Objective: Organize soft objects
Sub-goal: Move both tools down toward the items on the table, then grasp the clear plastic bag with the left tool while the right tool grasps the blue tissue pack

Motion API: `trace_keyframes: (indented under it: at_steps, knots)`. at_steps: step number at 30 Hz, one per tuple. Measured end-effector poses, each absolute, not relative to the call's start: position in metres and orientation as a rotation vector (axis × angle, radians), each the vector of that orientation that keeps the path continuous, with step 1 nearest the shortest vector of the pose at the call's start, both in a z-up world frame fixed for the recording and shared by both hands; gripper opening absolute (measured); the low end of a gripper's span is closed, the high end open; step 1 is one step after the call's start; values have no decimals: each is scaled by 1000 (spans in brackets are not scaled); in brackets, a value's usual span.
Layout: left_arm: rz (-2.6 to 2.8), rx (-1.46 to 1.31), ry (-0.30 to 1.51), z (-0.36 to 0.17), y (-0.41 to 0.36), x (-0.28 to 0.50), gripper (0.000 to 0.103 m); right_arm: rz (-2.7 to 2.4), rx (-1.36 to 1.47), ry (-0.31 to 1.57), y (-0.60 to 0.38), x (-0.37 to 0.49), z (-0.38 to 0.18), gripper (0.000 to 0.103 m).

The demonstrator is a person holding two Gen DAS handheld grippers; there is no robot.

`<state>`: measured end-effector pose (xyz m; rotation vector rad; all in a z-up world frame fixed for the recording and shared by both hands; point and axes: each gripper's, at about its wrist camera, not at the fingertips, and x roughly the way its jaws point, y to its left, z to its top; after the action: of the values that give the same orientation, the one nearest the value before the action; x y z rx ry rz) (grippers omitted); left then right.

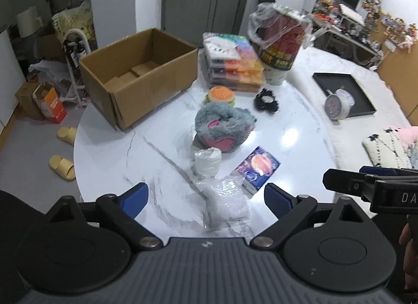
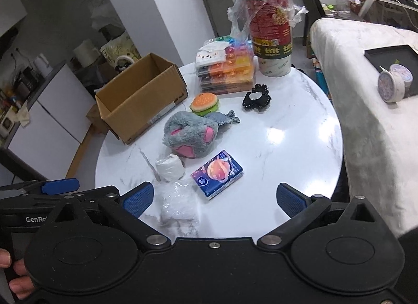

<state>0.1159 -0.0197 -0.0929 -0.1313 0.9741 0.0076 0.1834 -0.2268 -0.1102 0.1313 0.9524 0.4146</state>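
**Approach phase — nothing picked yet**

Both grippers empty, above the near edge of the round white marble-look bench (image 2: 300, 126).

- Left gripper (image 1: 206, 196): jaws spread wide, nothing between the pads. Directly ahead and just below: crinkly clear plastic bag (image 1: 227, 199). Just beyond that: small white wrapped bundle (image 1: 207, 160).
- Right gripper (image 2: 214, 199): jaws likewise wide apart, holding nothing. Same clear bag sits toward its left finger (image 2: 138, 200); blue tissue pack with planet print (image 2: 217, 173) just ahead, slightly left of centre.
- Further ahead of both: fluffy grey plush with pink patches (image 2: 190, 134), touching or nearly touching the white bundle. Behind it, orange-and-green burger squishy (image 2: 204, 104), then black frilly scrunchie (image 2: 257, 98) off to the right.
- Open brown cardboard box (image 1: 138, 74) ahead-left of both grippers, near the bench's far-left edge. Looks empty apart from the bottom flaps — likely the drop target, though not confirmed.
- Not task items, probably: stack of colourful plastic cases (image 2: 227, 71), tall red-and-white cup wrapped in film (image 2: 271, 32).

Judged step: first pick, zero items sorted.

Next move needs: commit to one target per gripper — clear bag for the left, tissue pack for the right seems natural. Drop lower, straddle the item, close gently; bag film is slippery and may slide out. Keep the two grippers clear of each other, very close side by side now.
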Motion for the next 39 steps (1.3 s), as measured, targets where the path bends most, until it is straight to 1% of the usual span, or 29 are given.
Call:
trace_keyframes:
  at_steps: [3, 9, 11, 13, 16, 17, 21, 28, 30, 34, 38, 39]
  knots:
    - [22, -167, 1013, -107, -18, 123, 90, 437, 78, 964, -220, 193, -121, 92]
    - [53, -200, 1053, -129, -17, 135, 86, 483, -2, 979, -211, 209, -142, 91]
    - [62, -219, 1062, -135, -17, 138, 83, 498, -30, 986, -209, 214, -149, 91]
    - [67, -233, 1072, -140, -18, 142, 82, 504, -57, 997, -206, 220, -158, 91]
    - [71, -253, 1098, -150, -20, 148, 77, 520, -67, 1007, -205, 227, -170, 90]
    - [68, -269, 1109, -153, -20, 150, 75, 526, -67, 1009, -206, 228, -173, 89]
    - [59, -315, 1128, -167, -21, 157, 74, 544, -72, 1021, -209, 235, -185, 81]
    - [63, -388, 1149, -187, -20, 168, 66, 586, -90, 1018, -207, 240, -197, 81]
    - [55, -419, 1153, -192, -18, 171, 60, 589, -101, 1030, -204, 242, -203, 81]
    - [62, -440, 1163, -197, -15, 175, 42, 615, -116, 1042, -196, 244, -209, 81]
    - [66, -450, 1168, -196, -11, 174, 33, 643, -135, 1026, -186, 243, -211, 83]
    - [69, -445, 1171, -195, -9, 174, 32, 645, -143, 1021, -184, 243, -212, 84]
